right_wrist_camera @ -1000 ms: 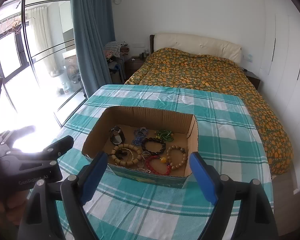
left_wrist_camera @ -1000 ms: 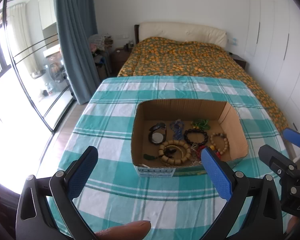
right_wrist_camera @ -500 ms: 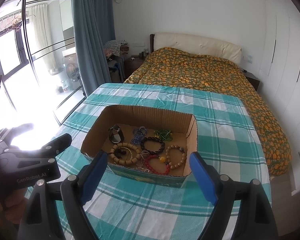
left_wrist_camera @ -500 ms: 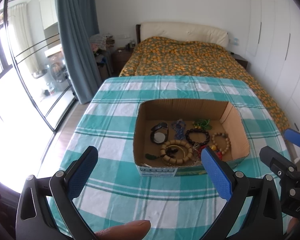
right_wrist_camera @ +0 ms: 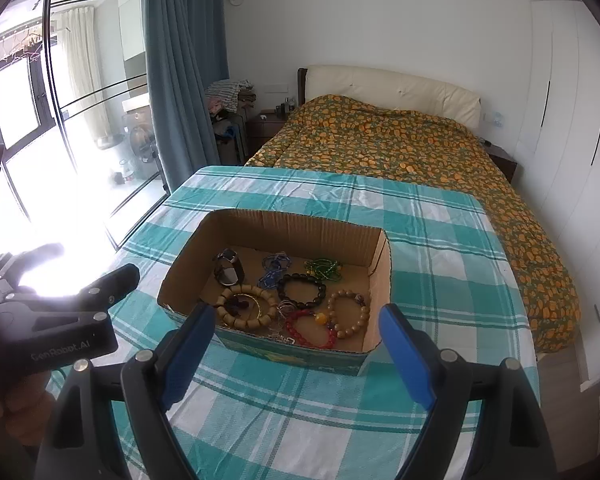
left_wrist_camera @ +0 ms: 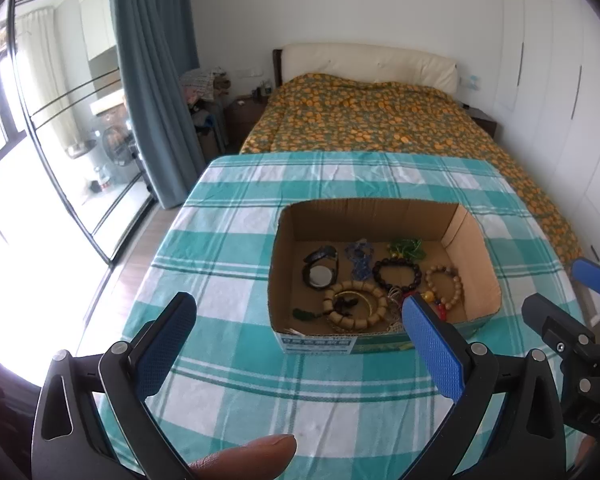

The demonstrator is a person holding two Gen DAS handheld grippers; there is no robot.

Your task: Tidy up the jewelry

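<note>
Both grippers, left (left_wrist_camera: pixel 298 336) & right (right_wrist_camera: pixel 296 338), fingers wide apart, empty. Bead bracelets (right_wrist_camera: pixel 302 290) in box (right_wrist_camera: pixel 292 228): light, floppy, slippery; pinch one bead strand.

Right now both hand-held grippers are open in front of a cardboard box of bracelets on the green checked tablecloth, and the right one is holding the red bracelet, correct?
Not quite. The right hand-held gripper holds nothing: the right wrist view shows the red bracelet lying inside the cardboard box. The rest stands: both are open, the left hand-held gripper too, over the green checked tablecloth.
</note>
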